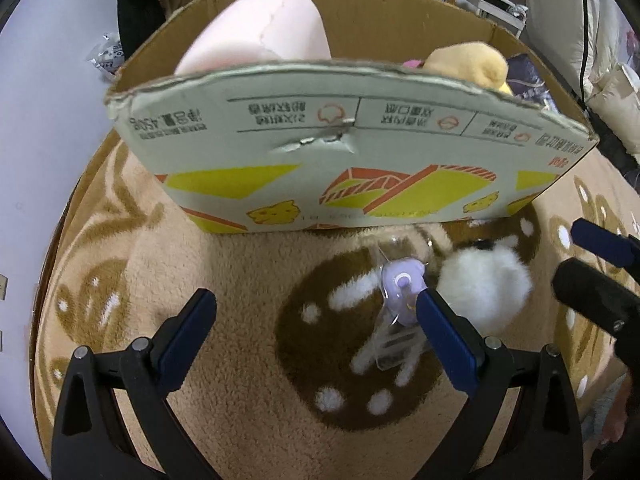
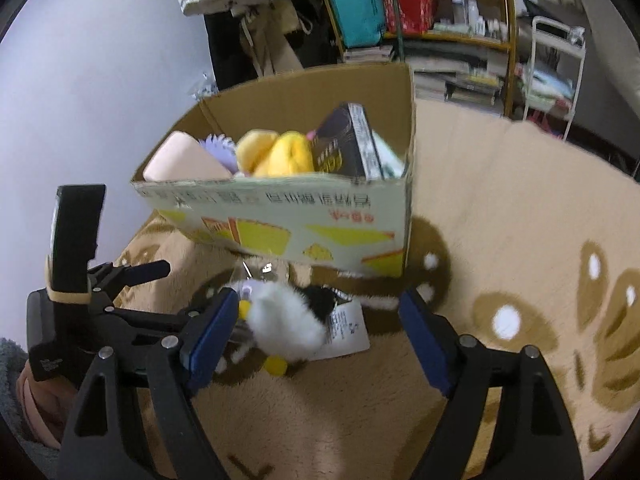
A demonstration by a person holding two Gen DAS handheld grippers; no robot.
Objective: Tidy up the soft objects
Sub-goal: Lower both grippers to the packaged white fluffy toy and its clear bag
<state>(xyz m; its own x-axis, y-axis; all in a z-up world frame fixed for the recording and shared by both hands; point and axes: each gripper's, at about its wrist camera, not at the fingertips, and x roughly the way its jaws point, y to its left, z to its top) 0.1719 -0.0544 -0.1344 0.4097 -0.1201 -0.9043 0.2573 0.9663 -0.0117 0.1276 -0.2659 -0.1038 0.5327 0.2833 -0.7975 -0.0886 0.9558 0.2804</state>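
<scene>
A white and black plush toy with yellow feet and a paper tag lies on the tan rug in front of a cardboard box. It also shows in the left wrist view. A small lilac toy in clear wrap lies just left of it. My right gripper is open, its jaws either side of the plush. My left gripper is open and empty, its right finger beside the lilac toy. The box holds a pink cushion, a yellow plush and a dark book.
The tan rug with brown patterns covers the surface. A white wall stands at the left. Shelves with bags and bottles and a white cart stand behind the box.
</scene>
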